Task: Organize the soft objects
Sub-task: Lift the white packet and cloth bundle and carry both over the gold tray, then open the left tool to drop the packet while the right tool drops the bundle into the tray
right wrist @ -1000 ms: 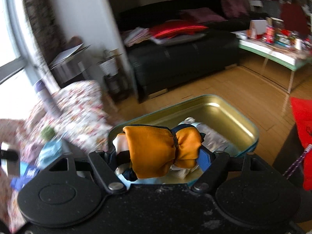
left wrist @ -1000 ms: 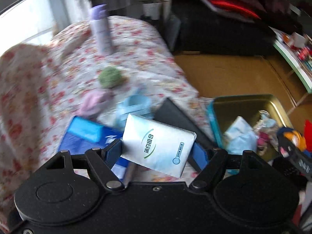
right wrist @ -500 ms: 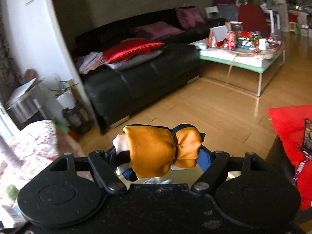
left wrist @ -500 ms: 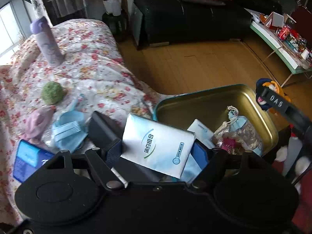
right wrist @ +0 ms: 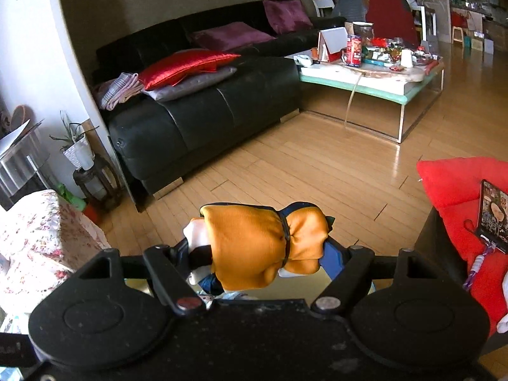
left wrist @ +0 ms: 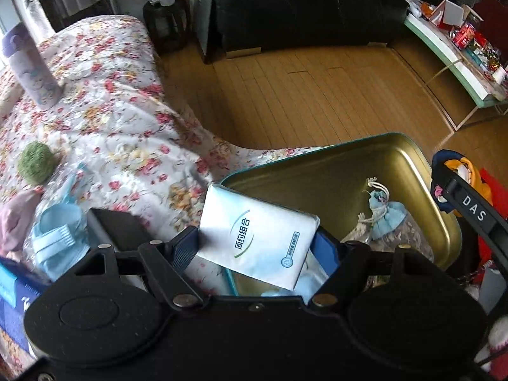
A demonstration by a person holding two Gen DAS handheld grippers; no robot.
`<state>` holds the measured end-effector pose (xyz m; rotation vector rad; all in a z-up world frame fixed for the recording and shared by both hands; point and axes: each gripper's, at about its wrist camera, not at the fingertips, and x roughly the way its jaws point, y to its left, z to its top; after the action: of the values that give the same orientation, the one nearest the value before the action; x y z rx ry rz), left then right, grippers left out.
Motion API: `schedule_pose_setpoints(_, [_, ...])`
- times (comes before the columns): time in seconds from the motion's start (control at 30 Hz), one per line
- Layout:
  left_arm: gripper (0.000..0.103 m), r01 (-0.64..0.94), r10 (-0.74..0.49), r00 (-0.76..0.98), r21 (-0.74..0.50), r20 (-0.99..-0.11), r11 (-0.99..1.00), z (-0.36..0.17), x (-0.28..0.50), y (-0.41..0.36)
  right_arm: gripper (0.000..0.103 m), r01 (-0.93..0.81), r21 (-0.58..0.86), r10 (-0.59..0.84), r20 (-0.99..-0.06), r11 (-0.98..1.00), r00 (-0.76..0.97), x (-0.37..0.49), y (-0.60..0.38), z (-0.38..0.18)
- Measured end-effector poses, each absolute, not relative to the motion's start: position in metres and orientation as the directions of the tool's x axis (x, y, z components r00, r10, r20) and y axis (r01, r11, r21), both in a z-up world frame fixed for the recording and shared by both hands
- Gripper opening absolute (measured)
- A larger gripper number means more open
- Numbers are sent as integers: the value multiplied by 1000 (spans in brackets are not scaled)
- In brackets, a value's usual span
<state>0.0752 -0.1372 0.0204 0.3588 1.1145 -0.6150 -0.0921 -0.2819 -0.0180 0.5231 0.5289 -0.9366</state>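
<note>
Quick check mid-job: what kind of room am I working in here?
Most likely a home living room. A black leather sofa with red and purple cushions sits on light wooden flooring, and a cluttered low coffee table stands beside it.

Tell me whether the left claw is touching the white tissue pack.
Touching. The left wrist view shows the left claw with both blue pads pressed against the white tissue pack, holding it.

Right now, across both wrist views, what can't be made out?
- Tin, left wrist view: near corner hidden by the tissue pack in the left gripper.
- Orange plush doll in the right gripper, right wrist view: lower half hidden behind the gripper body.
- Blue box, left wrist view: cut off by the edge.
</note>
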Motion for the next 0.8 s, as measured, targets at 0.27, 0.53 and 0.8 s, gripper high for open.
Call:
schedule_pose_setpoints(0.27, [73, 649, -277, 270, -38, -922, 760, 9, 85, -146, 76, 851, 156, -605, -639, 501, 474, -82, -280, -23])
schedule_pose_setpoints(0.53, [82, 653, -311, 231, -90, -922, 752, 4, 92, -141, 77, 860, 166, -604, -647, 483, 465, -78, -283, -25])
schedule_pose_setpoints(0.8, [82, 658, -301, 243, -71, -922, 749, 5, 96, -134, 80, 859, 160, -600, -654, 486, 461, -71, -284, -26])
